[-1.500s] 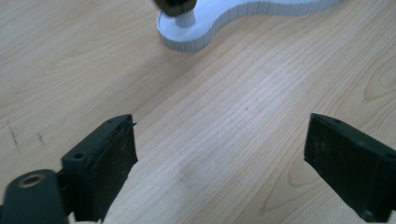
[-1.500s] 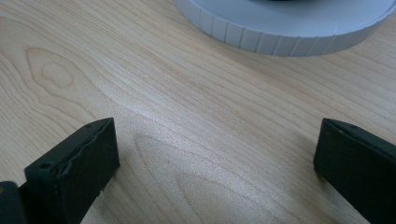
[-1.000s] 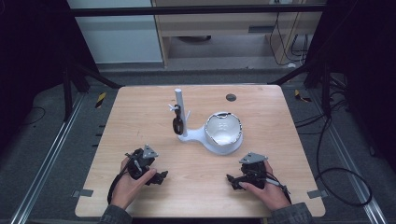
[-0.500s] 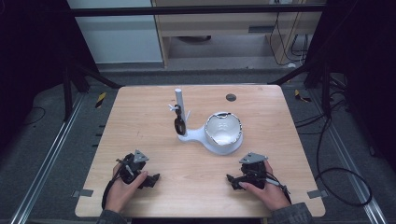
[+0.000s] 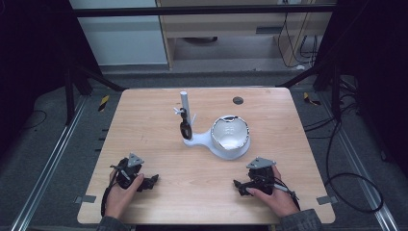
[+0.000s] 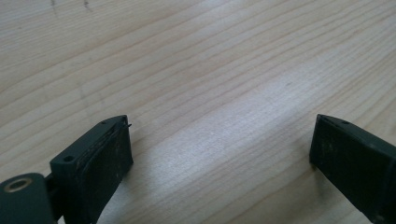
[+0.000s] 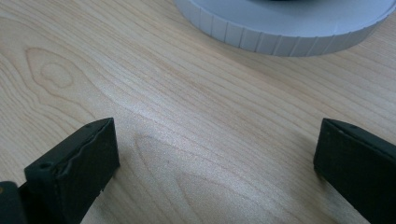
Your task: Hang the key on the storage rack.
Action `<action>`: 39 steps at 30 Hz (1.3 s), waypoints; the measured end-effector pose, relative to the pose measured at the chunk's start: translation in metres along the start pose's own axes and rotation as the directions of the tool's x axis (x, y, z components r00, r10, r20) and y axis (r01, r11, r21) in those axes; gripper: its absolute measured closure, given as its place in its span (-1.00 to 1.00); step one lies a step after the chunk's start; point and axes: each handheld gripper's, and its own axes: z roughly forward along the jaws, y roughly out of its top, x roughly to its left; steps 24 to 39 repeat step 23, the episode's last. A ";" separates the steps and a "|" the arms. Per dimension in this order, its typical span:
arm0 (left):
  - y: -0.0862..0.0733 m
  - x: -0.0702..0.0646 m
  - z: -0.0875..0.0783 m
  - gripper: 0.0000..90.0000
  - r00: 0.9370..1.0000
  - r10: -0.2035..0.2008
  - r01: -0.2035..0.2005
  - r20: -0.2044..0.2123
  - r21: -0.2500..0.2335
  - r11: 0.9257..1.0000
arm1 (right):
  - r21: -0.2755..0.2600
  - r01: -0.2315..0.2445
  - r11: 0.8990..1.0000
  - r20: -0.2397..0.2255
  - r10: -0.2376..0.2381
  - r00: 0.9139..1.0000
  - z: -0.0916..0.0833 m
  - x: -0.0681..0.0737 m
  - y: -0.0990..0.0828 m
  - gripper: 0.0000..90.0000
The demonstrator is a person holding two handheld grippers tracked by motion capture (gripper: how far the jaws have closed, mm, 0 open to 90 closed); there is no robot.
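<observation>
Resting near the table's front edge, the left claw and right claw both stood wide open and empty, while the white stand, mid-table, was untouched, so the work looked barely begun.

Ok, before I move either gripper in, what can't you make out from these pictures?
- What hangs on the white stand: a small dark item, too small in the high view to identify.
- The white base: cut off by the top edge of the right gripper view.
- Inside of the bowl part: reflective, contents unclear.
</observation>
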 end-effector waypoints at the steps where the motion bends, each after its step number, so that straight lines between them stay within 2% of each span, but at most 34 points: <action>1: -0.001 0.001 0.000 -0.89 1.000 0.000 0.000 -0.004 -0.006 1.000 | 0.000 0.000 1.000 0.000 0.000 1.000 0.000 0.000 0.000 -0.99; 7: -0.005 0.005 0.003 -0.93 1.000 -0.008 0.008 -0.008 -0.060 0.998 | 0.000 0.000 1.000 0.000 0.000 1.000 0.000 0.000 0.000 -0.99; 17: -0.005 0.005 0.004 -1.00 1.000 -0.007 0.007 -0.005 -0.052 0.999 | 0.000 0.000 1.000 0.000 0.000 1.000 0.000 0.000 0.000 -0.99; 39: -0.005 0.005 0.004 -1.00 1.000 -0.011 0.011 -0.003 -0.052 0.999 | 0.000 0.000 1.000 0.000 0.000 1.000 0.000 0.000 0.000 -0.99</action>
